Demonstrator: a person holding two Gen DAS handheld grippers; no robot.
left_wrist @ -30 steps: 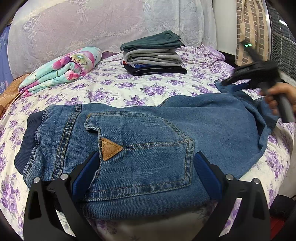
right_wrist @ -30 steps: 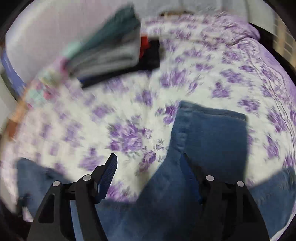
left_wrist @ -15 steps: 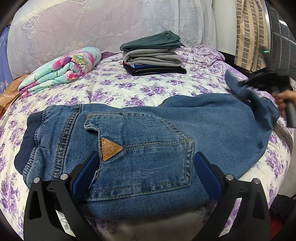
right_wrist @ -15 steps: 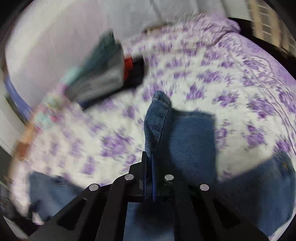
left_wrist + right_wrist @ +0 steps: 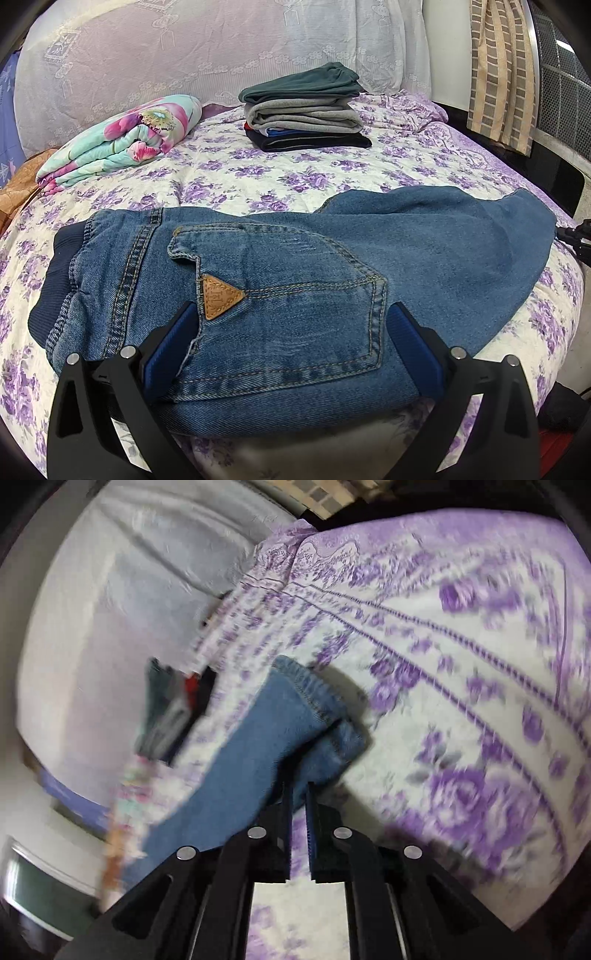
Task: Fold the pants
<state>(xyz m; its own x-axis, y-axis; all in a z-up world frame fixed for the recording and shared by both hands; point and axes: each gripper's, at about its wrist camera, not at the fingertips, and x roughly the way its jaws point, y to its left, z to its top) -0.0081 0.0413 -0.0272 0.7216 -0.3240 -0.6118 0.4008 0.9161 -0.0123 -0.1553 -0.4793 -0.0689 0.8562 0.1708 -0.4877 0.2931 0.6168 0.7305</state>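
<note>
Here, blue jeans [image 5: 280, 295] lie on a bed with a purple-flowered bedspread [image 5: 332, 181]. The left gripper [image 5: 291, 339] has its fingers spread wide over the back pocket, not pinching. The right gripper [image 5: 299, 801], its jaws just opening a little, stands narrowly parted at the leg hem; grip unclear.

Bed [image 5: 295, 177] in purple-flowered sheet, white lace headboard cover [image 5: 184, 59] (embroidered), striped curtain [image 5: 498, 74]

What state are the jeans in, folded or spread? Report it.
Partly folded: the jeans lie halved lengthwise, one back pocket up, legs stretched full length across the bedspread, no crosswise fold yet.
</note>
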